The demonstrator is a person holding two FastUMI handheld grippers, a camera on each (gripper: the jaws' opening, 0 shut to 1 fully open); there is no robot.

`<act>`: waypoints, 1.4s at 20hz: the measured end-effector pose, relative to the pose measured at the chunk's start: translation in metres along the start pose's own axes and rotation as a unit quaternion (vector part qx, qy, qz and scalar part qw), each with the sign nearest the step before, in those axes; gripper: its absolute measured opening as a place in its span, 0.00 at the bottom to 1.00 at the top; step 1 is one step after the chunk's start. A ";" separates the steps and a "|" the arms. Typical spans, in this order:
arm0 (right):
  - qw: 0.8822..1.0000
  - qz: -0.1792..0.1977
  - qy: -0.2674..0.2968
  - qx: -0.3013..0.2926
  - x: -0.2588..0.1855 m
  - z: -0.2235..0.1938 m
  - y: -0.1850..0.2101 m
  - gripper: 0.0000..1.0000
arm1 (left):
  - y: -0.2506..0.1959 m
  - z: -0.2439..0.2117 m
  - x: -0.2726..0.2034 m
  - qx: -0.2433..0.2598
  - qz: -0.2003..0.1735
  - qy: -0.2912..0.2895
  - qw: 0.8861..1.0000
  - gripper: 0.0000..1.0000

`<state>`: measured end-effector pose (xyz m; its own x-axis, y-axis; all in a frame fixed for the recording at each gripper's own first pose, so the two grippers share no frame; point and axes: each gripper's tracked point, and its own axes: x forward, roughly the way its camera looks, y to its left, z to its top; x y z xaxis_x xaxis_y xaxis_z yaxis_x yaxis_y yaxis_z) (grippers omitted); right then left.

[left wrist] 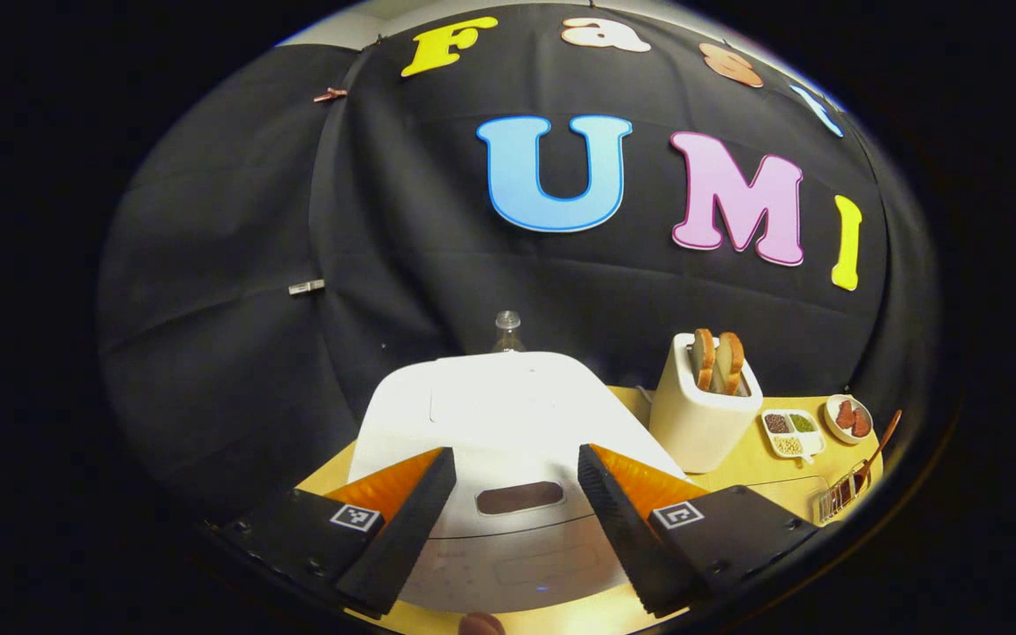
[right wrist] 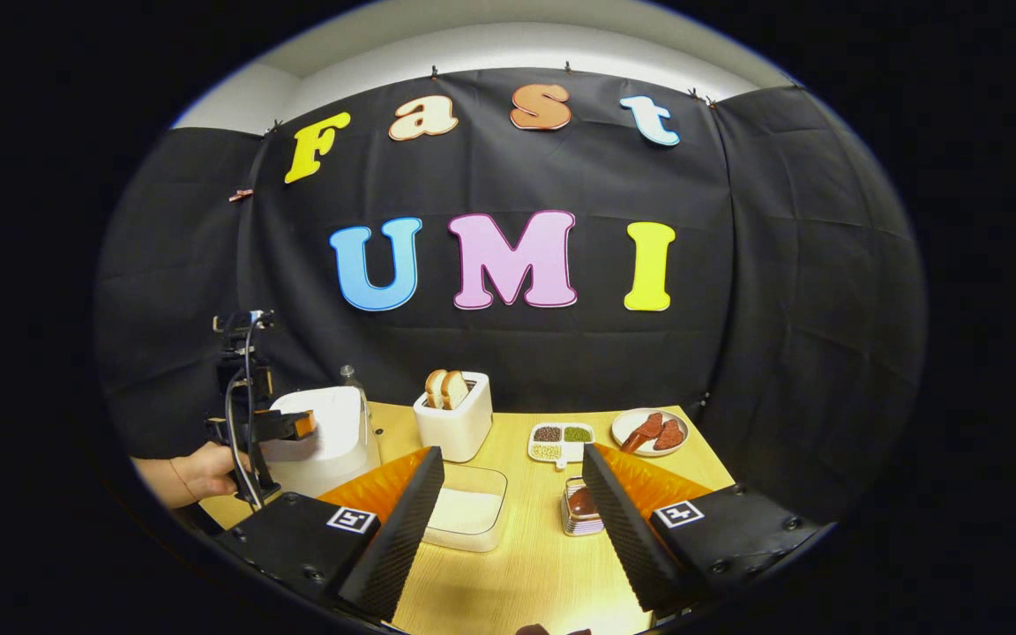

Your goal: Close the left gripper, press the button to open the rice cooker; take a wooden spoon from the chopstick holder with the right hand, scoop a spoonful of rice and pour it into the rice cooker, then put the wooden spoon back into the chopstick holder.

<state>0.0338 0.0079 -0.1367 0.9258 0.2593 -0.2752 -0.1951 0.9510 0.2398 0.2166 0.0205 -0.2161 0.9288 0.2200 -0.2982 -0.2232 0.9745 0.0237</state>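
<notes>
I see my left gripper (left wrist: 515,494) spread wide just above the closed white rice cooker (left wrist: 508,414), its dark oval button (left wrist: 520,497) between the fingers. Behind the cooker stands a clear bottle (left wrist: 507,331); beside it sits a toaster (left wrist: 704,406) with bread, then a divided dish of grains (left wrist: 790,432) and a plate (left wrist: 848,418). My right gripper (right wrist: 512,503) hangs open and empty over the table (right wrist: 526,573), a tub of rice (right wrist: 469,511) and the chopstick holder (right wrist: 580,511) ahead of it.

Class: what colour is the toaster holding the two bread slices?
Cream-white; the toaster shows best in the left gripper view.
</notes>
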 end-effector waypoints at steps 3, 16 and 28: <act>1.000 0.003 -0.003 -0.001 0.001 0.002 0.002 0.98 | 0.002 0.024 -0.027 0.015 -0.016 -0.035 0.999 0.96; 0.993 -0.030 -0.099 -0.057 0.003 0.048 0.009 0.98 | 0.011 0.081 -0.163 -0.006 -0.122 -0.137 0.983 0.98; 0.978 -0.067 -0.167 -0.104 -0.012 0.073 0.021 0.98 | 0.041 0.090 -0.229 -0.009 -0.134 -0.176 0.975 0.97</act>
<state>0.0426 0.0126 -0.0604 0.9950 0.0927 0.0365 -0.0934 0.9954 0.0190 0.0212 0.0136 -0.0605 0.9978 -0.0373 0.0549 0.0388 0.9989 -0.0271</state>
